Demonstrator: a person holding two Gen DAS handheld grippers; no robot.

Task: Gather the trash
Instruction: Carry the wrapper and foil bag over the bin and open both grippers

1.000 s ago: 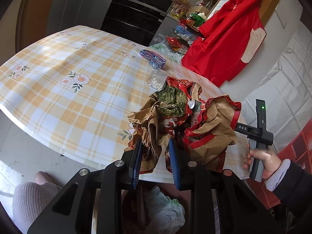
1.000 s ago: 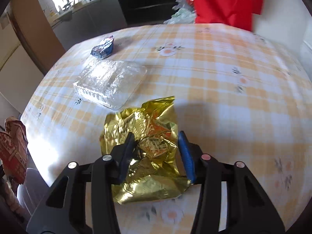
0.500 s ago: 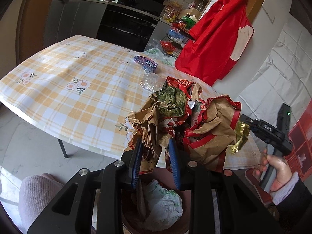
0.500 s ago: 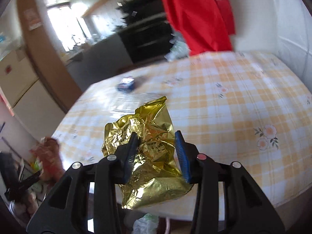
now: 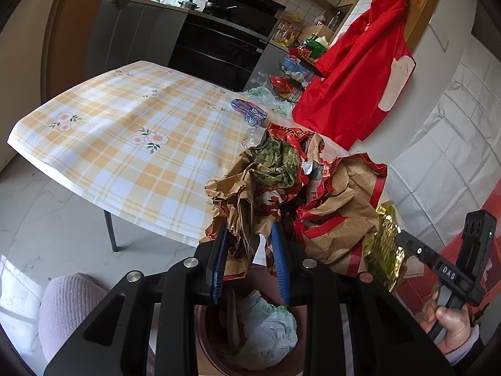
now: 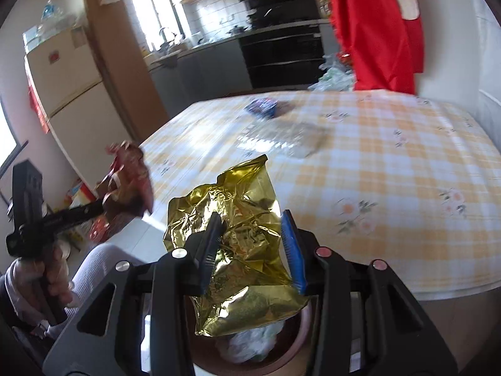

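My left gripper (image 5: 250, 257) is shut on a crumpled brown-and-red paper bag (image 5: 313, 200) stuffed with green wrapping, held off the table's edge above a brown bin (image 5: 216, 341) lined with a white plastic bag. In the right wrist view my right gripper (image 6: 253, 244) is shut on a crinkled gold foil wrapper (image 6: 238, 225), which hangs over the same bin (image 6: 300, 335). The gold wrapper (image 5: 383, 247) also shows at the right of the left wrist view. A clear plastic tray (image 6: 281, 139) and a blue wrapper (image 6: 263, 106) lie on the table.
The table (image 5: 109, 131) has a yellow checked floral cloth. A red garment (image 5: 360, 78) hangs on the wall behind it. Kitchen counters and an oven (image 5: 225, 40) lie beyond, a fridge (image 6: 65, 87) at the left. A person's knee (image 5: 65, 310) is beside the bin.
My right gripper has lifted the gold wrapper off the table and carried it back past the edge over the bin. My left gripper has drawn the paper bag slightly away from the table.
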